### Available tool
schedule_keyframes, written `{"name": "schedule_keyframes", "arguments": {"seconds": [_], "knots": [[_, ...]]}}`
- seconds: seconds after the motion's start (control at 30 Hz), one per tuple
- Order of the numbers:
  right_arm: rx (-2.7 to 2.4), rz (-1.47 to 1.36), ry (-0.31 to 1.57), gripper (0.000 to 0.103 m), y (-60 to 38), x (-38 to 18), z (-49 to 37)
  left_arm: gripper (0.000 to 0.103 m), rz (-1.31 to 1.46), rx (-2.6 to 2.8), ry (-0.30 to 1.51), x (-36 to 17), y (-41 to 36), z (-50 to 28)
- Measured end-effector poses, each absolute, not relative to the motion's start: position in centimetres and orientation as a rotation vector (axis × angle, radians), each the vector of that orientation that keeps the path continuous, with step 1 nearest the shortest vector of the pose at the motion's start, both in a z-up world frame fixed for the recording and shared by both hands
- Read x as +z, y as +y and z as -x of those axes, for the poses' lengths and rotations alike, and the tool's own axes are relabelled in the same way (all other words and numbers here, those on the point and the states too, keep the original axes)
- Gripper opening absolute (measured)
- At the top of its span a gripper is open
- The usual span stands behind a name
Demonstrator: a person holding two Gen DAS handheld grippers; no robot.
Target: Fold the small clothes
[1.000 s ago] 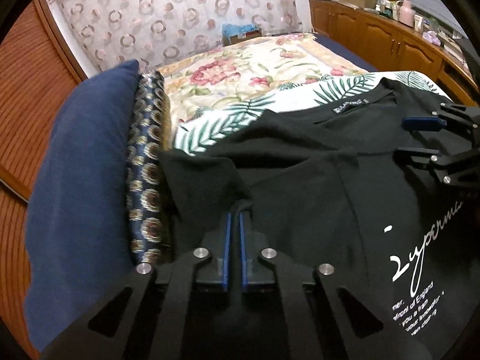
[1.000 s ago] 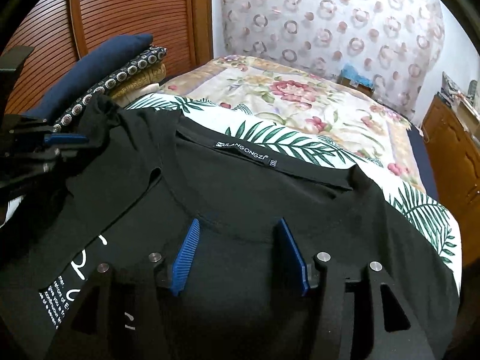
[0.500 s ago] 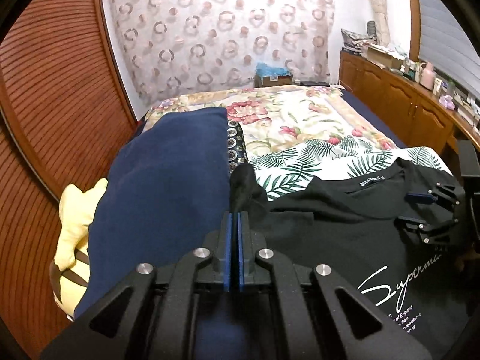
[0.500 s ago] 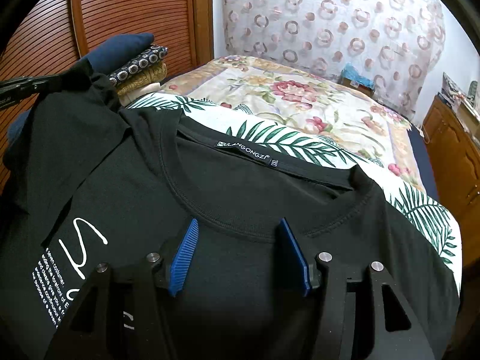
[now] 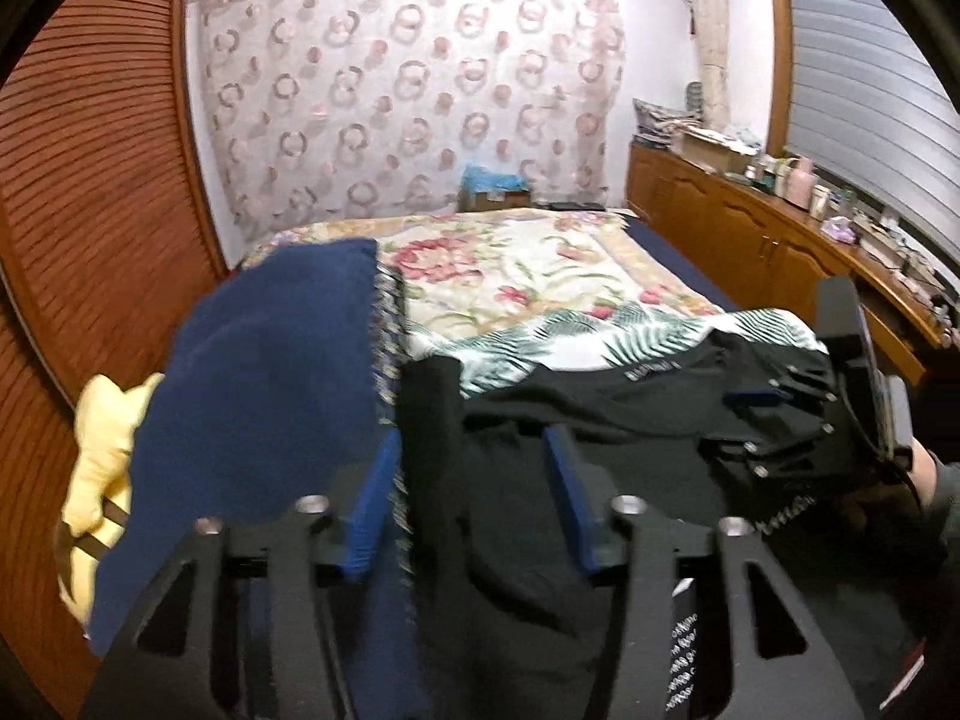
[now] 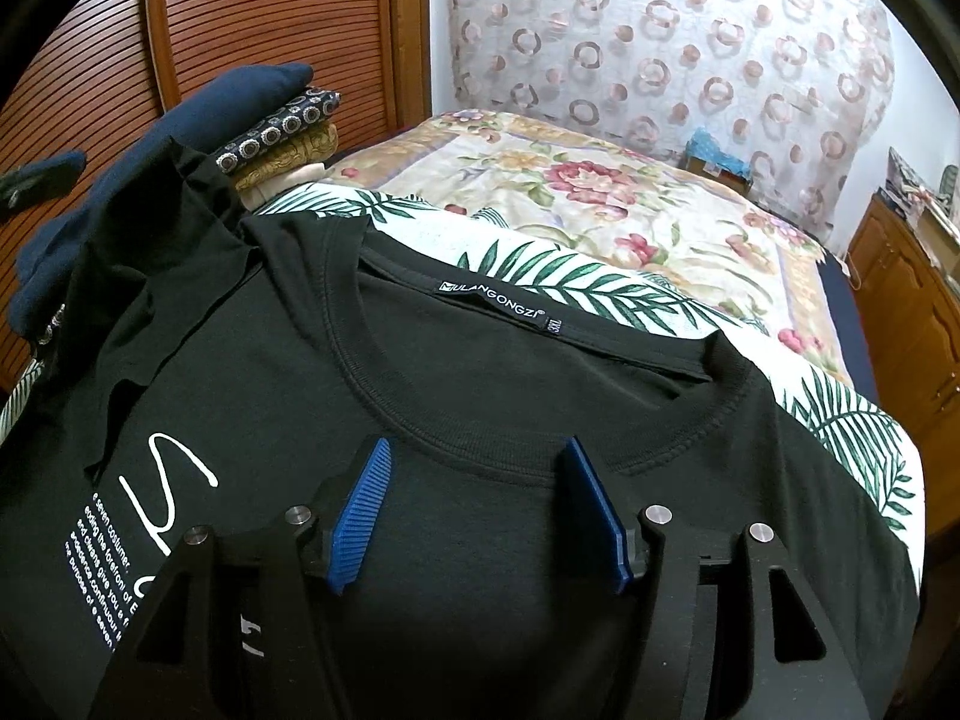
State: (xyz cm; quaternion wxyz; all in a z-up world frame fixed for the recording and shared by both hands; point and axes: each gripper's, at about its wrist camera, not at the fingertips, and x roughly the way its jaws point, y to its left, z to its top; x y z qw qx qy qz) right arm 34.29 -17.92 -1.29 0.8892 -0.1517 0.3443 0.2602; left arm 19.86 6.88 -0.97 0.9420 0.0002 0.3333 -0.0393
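Navy pillow (image 5: 258,384) at bed's left edge, black t-shirt (image 6: 480,396) spread over the bed's near end, its sleeve (image 5: 432,420) draped between the opening jaws of left gripper (image 5: 468,504), pads off it; right gripper (image 6: 480,510) spreading, empty, below the collar (image 6: 444,420)

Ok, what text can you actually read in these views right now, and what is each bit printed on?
"ULANGONGZI", white on the black neck label inside the collar of the black T-shirt.
"3XL", on the small size tab beside that label.
White handwritten script on the shirt's chest: only a partial stroke shows, no word readable.
Small white paragraph below it: fragments like "seven costumer"; the rest too small.
In the left wrist view the label is blurred.
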Motion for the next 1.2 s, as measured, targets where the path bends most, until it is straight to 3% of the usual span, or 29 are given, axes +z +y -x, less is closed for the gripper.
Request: {"name": "schedule_keyframes", "arguments": {"seconds": [0.07, 0.13, 0.5, 0.83, 1.2], "knots": [[0.54, 0.318, 0.714, 0.063, -17.9, -1.3, -34.3, 0.074, 0.012, -0.109, 0.682, -1.6, 6.2, -19.5], [0.54, 0.32, 0.714, 0.063, -18.0, -1.3, -34.3, 0.076, 0.016, -0.132, 0.688, -2.0, 5.7, -19.5], [0.501, 0.272, 0.701, 0.063, -20.0, -0.3, -33.7, 0.076, -0.066, -0.246, 0.667, -3.2, 0.3, -20.8], [0.359, 0.126, 0.619, 0.063, -29.6, 2.4, -26.4, 0.076, -0.12, -0.379, 0.689, -4.6, -4.7, -21.4], [0.125, 0.017, 0.674, 0.063, -39.4, -0.4, -19.9, 0.076, -0.2, -0.435, 0.795, -7.4, -7.4, -21.4]]}}
